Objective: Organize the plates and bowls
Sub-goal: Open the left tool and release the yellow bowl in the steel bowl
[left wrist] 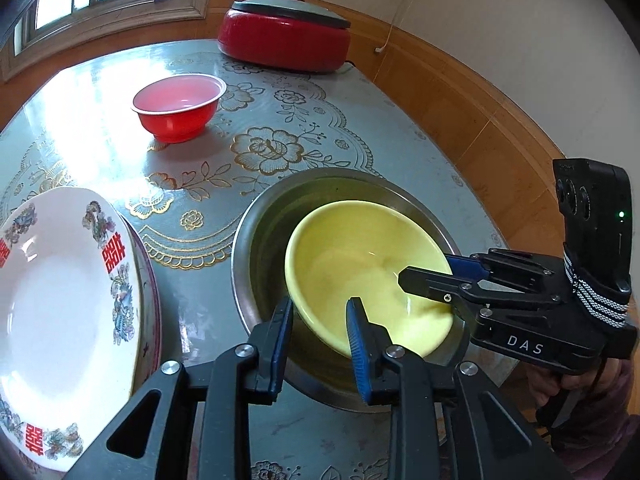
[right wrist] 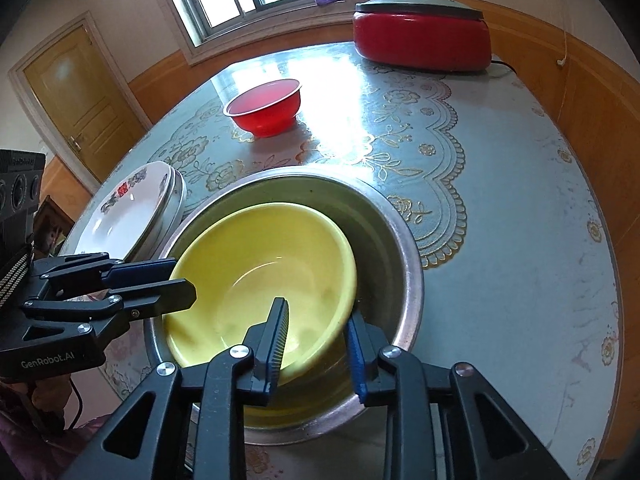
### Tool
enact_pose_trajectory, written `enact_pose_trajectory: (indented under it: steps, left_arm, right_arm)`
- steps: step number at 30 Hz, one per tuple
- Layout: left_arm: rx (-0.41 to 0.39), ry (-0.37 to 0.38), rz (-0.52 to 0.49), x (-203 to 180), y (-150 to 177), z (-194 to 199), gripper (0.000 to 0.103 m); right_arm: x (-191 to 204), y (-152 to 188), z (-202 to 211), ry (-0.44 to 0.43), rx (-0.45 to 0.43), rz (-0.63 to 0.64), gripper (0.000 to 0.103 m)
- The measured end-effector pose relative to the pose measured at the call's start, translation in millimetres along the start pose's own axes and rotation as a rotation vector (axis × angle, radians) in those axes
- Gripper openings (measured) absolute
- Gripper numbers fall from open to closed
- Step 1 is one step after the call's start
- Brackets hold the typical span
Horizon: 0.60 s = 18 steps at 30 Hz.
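Your yellow round bowl [left wrist: 360, 276] sits tilted inside the shiny metal basin [left wrist: 256, 216], leaning on the basin's wall, so it nests there and saves room. Your left claw [left wrist: 320, 336] straddles the bowl's near rim with its pads a little apart and not squeezing. Your right claw [right wrist: 316, 340] does the same on the bowl's other side, loose too. Neither holds the bowl now.

Left of the basin, the white painted plate [left wrist: 60, 312] lies stacked on another plate, close to the tabletop [left wrist: 400, 148] edge. Beyond the basin, the red plastic bowl [left wrist: 178, 108] stands alone with wide open room around it. The red cooker with the grey lid [left wrist: 286, 36] sits farthest away.
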<state>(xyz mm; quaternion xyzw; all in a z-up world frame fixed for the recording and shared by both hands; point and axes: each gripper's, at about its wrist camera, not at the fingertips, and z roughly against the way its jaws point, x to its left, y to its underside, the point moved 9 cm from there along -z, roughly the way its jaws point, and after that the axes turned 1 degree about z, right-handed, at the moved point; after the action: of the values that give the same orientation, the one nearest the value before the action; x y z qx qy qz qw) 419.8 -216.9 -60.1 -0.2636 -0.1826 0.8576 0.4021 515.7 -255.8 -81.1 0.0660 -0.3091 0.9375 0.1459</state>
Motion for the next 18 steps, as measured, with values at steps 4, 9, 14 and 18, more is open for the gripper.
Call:
enact_pose_trajectory:
  steps: [4, 9, 14, 18]
  left_arm:
    - [-0.017, -0.024, -0.014, 0.2, -0.6, 3.4, 0.028]
    - [-0.038, -0.036, -0.007, 1.6, -0.3, 9.6, 0.028]
    - [-0.057, -0.059, -0.015, 1.8, -0.2, 15.9, 0.028]
    - [-0.052, -0.039, -0.041, -8.2, 1.7, 14.9, 0.028]
  right_arm:
    - [-0.1, -1.5, -2.1, 0.016, -0.006, 0.003, 0.029]
    - [0.8, -4.5, 0.8, 0.034, -0.024, 0.015, 0.034]
    - [4.5, -8.1, 10.5, 0.045, -0.063, 0.039, 0.034]
    - [10.1, -7.4, 7.1, 0.052, -0.066, 0.068, 0.035]
